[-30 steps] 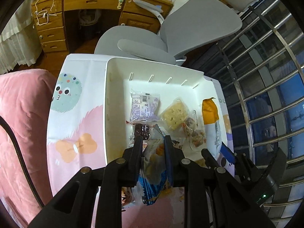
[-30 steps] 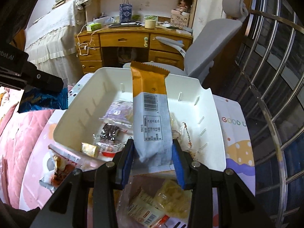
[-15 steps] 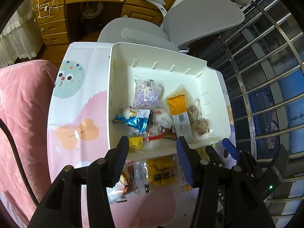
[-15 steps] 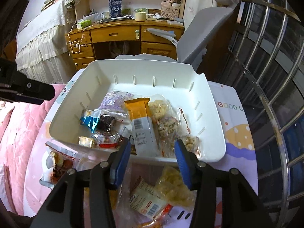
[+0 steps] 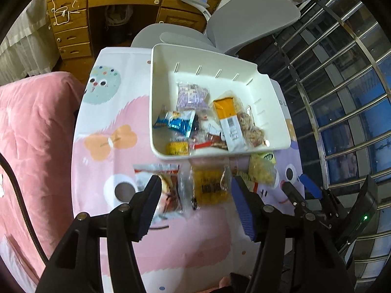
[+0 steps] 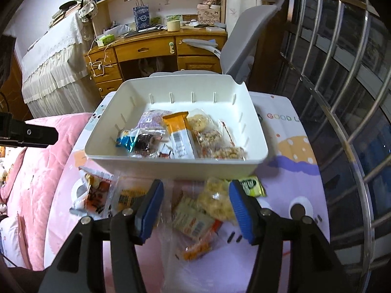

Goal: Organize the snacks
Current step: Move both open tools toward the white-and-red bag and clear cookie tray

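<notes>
A white bin (image 5: 156,92) (image 6: 176,168) stands on a cartoon-print table and holds several snacks, among them an orange and white bar (image 5: 228,122) (image 6: 179,135) and a blue packet (image 5: 176,122) (image 6: 124,141). More snacks lie loose in front of the bin: a yellow packet (image 5: 210,188), a pale puffed snack (image 5: 261,171) (image 6: 217,200) and a red-printed packet (image 6: 96,194). My left gripper (image 5: 195,190) hovers over the yellow packet, jaws opening, nothing between them. My right gripper (image 6: 195,200) hovers over the loose packets, jaws opening and empty.
A pink blanket (image 5: 34,131) lies to the left of the table. A grey office chair (image 5: 234,24) and a wooden desk (image 6: 158,46) stand beyond the bin. Metal window bars (image 5: 342,92) run along the right. The right gripper's body (image 5: 330,210) shows in the left wrist view.
My left gripper let the blue packet fall into the bin and my right gripper let go of the orange bar there. Both jaws widened and both grippers drew back over the loose snacks.
</notes>
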`<state>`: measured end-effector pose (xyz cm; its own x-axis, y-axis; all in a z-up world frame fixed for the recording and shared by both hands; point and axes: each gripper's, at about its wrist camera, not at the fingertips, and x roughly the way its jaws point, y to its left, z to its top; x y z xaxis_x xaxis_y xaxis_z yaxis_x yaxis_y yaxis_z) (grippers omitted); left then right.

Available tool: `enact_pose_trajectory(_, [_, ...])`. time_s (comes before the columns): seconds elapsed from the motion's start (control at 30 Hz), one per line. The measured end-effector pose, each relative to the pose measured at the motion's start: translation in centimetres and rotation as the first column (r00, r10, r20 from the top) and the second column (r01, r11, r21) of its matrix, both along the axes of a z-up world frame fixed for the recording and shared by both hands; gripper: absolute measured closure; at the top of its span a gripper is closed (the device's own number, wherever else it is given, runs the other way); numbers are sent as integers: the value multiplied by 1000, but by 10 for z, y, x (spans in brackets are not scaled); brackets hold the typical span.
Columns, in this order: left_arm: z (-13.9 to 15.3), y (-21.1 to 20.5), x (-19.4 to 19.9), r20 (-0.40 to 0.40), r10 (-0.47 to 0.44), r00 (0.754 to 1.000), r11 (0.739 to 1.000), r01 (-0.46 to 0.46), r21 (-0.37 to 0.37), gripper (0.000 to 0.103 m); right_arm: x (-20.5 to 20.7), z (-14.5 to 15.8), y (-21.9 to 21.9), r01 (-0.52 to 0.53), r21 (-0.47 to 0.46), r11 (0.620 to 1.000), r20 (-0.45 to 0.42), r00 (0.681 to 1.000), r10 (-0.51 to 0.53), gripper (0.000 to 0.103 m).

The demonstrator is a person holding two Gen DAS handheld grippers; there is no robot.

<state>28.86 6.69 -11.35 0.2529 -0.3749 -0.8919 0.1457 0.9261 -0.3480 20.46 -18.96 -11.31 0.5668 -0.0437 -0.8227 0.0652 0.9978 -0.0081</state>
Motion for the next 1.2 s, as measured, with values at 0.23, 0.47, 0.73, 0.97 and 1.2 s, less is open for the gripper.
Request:
enact_pose_trajectory(0.23, [-10,10,-27,-14,3,1000,1000,-3,3,45,-29,-4,-3,40,84,996,-27,999,-38,43])
enact_pose_trajectory(0.47, [-30,14,-39,-37,16,999,1000,-16,20,39,-45,-20,-3,81,227,970,-101,993,-59,42])
enact_pose_trajectory(0.73, [-61,15,-47,-39,14,999,998,-11,67,35,-44,-37,4,105,315,943,-174,983,-51,32])
enact_pose_trajectory(0.97, [-86,17,-52,14,-23,1000,993,21,115,30,-30,-53,7,156,362,919,-262,963,-60,19])
enact_pose_trajectory(1.2, [-105,20,-49,59,-42,997,991,34,131,30,-2,-72,15,220,397,891,-342,936,-79,14])
